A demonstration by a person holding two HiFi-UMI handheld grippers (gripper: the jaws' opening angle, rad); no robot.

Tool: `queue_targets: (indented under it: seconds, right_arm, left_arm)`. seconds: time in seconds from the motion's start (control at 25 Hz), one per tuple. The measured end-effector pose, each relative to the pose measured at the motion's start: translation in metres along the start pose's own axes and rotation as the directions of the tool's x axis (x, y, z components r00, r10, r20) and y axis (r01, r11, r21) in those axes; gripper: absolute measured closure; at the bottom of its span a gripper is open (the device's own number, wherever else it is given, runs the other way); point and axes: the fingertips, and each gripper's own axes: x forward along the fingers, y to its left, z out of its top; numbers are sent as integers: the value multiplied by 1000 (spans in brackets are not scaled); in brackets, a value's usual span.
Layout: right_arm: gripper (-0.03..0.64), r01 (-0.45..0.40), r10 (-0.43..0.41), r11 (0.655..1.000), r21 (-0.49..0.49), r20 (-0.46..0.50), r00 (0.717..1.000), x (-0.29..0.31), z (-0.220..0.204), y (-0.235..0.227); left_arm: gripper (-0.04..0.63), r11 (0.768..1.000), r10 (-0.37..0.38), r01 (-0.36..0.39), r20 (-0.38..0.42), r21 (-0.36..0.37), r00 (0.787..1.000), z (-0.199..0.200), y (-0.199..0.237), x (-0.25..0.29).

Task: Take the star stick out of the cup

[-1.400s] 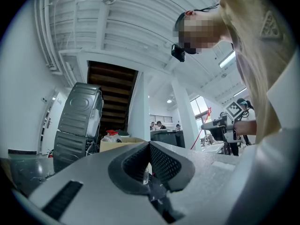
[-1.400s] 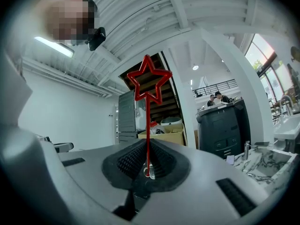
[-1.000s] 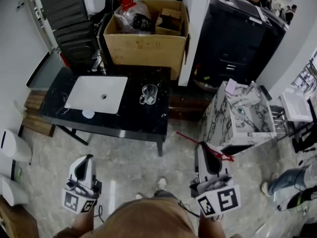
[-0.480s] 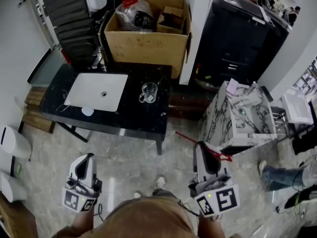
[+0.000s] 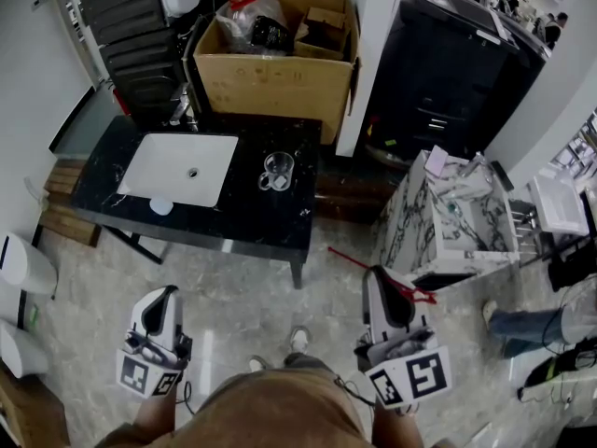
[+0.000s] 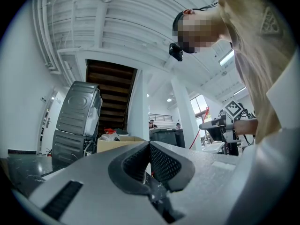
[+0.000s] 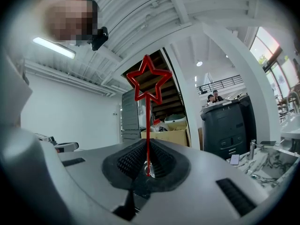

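Red star stick (image 7: pixel 148 125) clamped: right hand-held gripper (image 7: pixel 147 154); star shape only its view. Left one (image 6: pixel 149 157) closed, empty.

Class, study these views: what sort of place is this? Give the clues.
Probably a workshop or showroom for bathroom fittings: a white basin in a black counter, a marble-patterned vanity unit, an open cardboard box.

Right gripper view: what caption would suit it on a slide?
Right tool clamps the red star stick, star end up.
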Motion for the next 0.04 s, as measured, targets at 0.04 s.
queue_targets:
  seconds: [0.04]
  right_arm:
    - [604, -3, 3, 1000, 0, 0, 1000, 1, 0, 0]
  left_arm:
    - [594, 1000, -1, 1, 1, 0, 1000, 0, 0, 1]
